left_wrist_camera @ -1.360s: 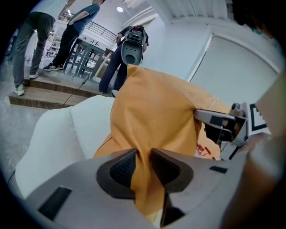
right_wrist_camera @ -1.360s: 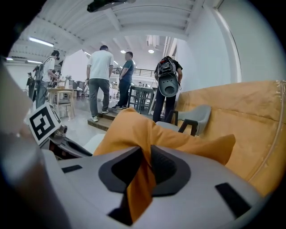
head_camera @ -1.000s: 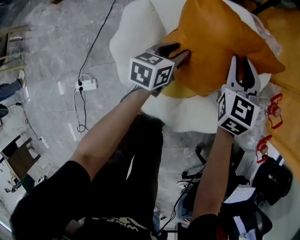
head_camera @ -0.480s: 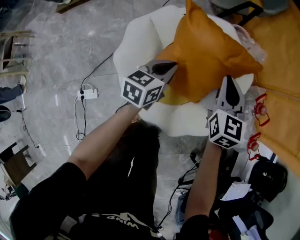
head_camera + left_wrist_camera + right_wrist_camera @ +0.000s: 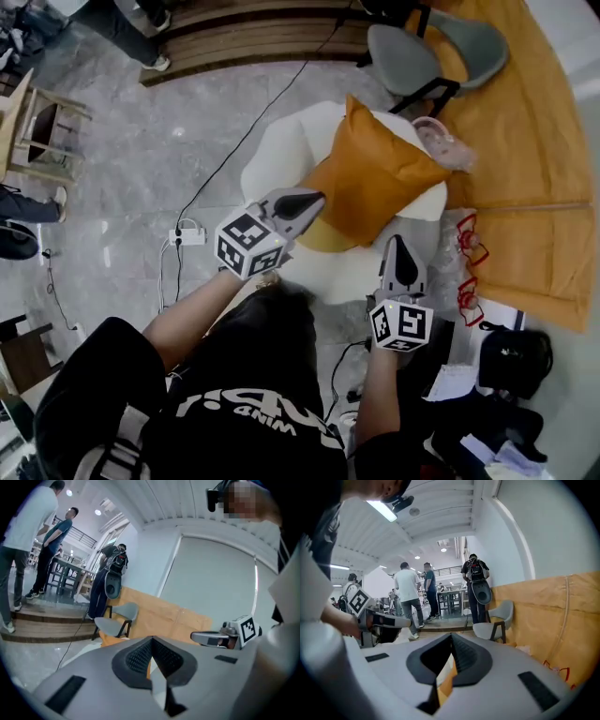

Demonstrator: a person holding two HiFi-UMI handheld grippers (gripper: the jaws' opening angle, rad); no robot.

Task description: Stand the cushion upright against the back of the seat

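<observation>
While you hold both tools raised in front of your chest, the orange cushion (image 5: 375, 173) sits on the white armchair (image 5: 277, 155), propped on edge with one pointed corner uppermost and its smooth, slightly glossy face creased toward the middle. The armchair is rounded and puffy, and its pale, soft-looking upholstery shows to the left, in front and to the right of the cushion. Whether the cushion presses on the seat back, the head view does not settle. Your left hand-held gripper (image 5: 314, 199) is clenched. Its jaws have just been closing, and the ribbed black pads set in matte grey plastic now meet at the tips with nothing between them, just short of the cushion's near left edge. Your right hand-held gripper (image 5: 398, 246) is clenched and empty too, its jaws also just closed, and it points at the armchair's front rim. Each carries a cube of black-and-white square markers. A grey moulded chair (image 5: 412, 52) on dark legs stands beyond, partly on a tan sheet (image 5: 525, 122) spread over the grey marbled floor (image 5: 169, 159).
</observation>
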